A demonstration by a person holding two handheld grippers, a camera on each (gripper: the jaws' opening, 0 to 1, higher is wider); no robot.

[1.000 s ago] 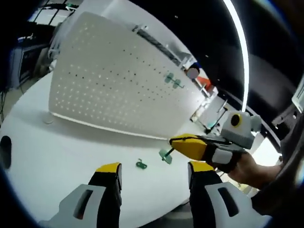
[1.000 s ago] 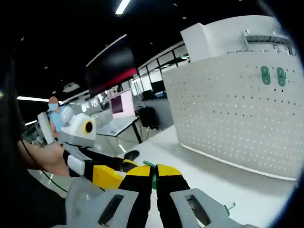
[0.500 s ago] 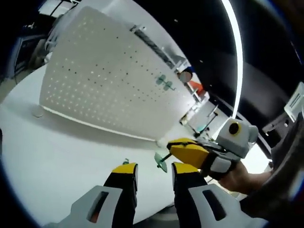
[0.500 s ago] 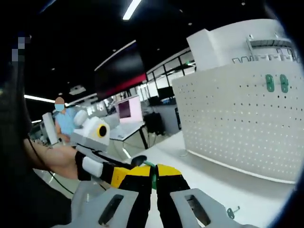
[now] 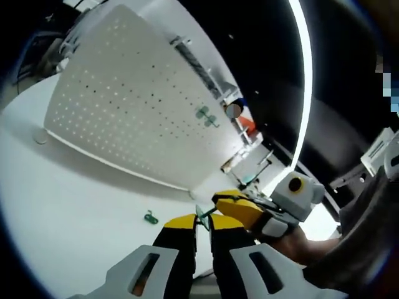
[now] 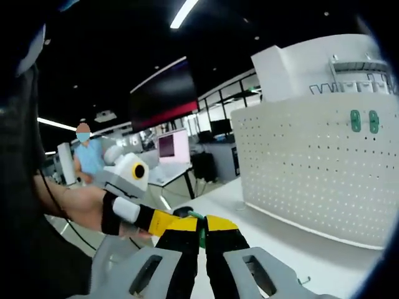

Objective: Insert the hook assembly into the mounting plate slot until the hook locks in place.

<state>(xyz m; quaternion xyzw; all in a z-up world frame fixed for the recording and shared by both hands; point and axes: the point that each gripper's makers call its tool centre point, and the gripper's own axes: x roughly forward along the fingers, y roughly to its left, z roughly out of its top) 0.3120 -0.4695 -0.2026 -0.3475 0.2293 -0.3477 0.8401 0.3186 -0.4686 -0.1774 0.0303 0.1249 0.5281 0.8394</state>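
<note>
In the left gripper view the left gripper (image 5: pixel 201 225) pinches one end of the green hook (image 5: pixel 202 213) offered by the right gripper (image 5: pixel 232 205), another hook (image 5: pixel 150 218) lying on the table (image 5: pixel 75 205) before the pegboard (image 5: pixel 131 118), while in the right gripper view the right gripper (image 6: pixel 201 229) is clenched on the hook (image 6: pixel 198 219), apparently to regrip it.

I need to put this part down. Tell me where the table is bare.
The white table is bare in front of the pegboard, between its lower edge and the loose green hook. It is crowded where the left tool and right tool meet around a green piece.
</note>
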